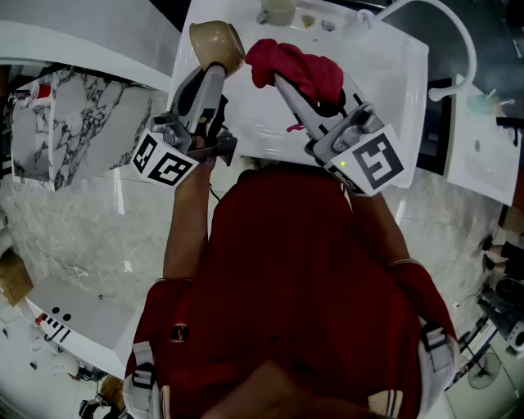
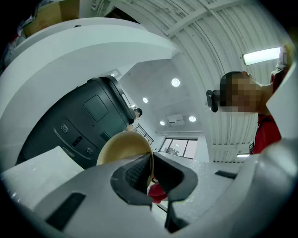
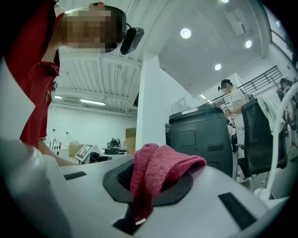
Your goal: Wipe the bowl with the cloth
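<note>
A tan bowl [image 1: 218, 41] is held up over the white sink [image 1: 393, 74], tipped on its side, with my left gripper [image 1: 214, 67] shut on its rim. In the left gripper view the bowl [image 2: 122, 148] rises from between the closed jaws, its rim pinched in my left gripper [image 2: 150, 180]. A red cloth [image 1: 296, 67] hangs bunched just right of the bowl, with my right gripper [image 1: 282, 82] shut on it. In the right gripper view the cloth [image 3: 156, 169] drapes over the jaws of my right gripper [image 3: 139, 195]. Bowl and cloth are close together but apart.
A white faucet [image 1: 458, 41] arches over the sink's right side. A small cream cup [image 1: 277, 11] stands at the sink's far edge. A marble counter [image 1: 74, 139] lies to the left. A dark bin [image 3: 201, 135] and another person [image 3: 233, 102] stand in the room behind.
</note>
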`<state>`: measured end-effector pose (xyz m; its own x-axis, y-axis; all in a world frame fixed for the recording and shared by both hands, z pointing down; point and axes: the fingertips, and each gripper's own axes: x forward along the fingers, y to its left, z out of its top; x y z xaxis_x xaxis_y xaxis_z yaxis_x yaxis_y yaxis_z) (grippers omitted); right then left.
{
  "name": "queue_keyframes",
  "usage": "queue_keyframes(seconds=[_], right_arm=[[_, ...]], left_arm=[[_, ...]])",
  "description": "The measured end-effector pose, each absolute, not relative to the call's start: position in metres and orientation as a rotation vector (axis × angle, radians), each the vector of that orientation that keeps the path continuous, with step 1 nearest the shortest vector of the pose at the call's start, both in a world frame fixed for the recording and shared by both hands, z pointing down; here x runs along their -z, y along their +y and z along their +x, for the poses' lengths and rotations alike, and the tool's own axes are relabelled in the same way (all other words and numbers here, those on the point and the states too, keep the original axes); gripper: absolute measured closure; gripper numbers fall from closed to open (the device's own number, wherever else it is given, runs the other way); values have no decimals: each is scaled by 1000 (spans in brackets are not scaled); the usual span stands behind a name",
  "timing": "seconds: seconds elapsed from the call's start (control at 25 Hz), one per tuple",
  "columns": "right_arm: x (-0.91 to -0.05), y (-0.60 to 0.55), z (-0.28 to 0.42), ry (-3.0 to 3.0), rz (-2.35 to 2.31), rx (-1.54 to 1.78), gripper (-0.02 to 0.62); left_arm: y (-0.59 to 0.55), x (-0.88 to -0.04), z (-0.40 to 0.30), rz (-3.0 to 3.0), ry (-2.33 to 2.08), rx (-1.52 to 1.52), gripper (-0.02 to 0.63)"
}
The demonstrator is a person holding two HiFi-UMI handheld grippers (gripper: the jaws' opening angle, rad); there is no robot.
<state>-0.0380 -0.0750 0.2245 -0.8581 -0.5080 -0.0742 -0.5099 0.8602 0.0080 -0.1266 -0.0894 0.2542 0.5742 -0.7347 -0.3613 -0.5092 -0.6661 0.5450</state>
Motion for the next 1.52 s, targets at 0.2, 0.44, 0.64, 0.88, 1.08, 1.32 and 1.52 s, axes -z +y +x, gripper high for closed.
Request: queue_keyframes(seconds=[0.2, 0.44, 0.64, 0.88, 1.08, 1.32, 1.52], right_arm=[[-224, -69, -44, 2981, -779, -50, 565], [-218, -62, -54, 3010, -746, -148, 565], [-219, -59, -64, 3065, -708, -228, 565], [-219, -57, -69, 3099, -699, -317, 565], [-221, -60, -73, 3149, -723, -424, 565], [-221, -64, -70, 3213, -726, -560, 565], [-216, -68, -70, 3234, -681, -612, 565]], left_arm=[[-91, -260, -128, 2434, -1009, 765, 584], [-91, -266, -127, 2451, -979, 682, 584], [-86, -268, -119, 2490, -909, 612, 584], [-76, -268, -97, 2572, -822, 512, 584], [-67, -267, -90, 2631, -748, 461, 584], [-58, -265, -83, 2688, -705, 408, 584], [-49, -265, -81, 2742, -644, 364, 584]])
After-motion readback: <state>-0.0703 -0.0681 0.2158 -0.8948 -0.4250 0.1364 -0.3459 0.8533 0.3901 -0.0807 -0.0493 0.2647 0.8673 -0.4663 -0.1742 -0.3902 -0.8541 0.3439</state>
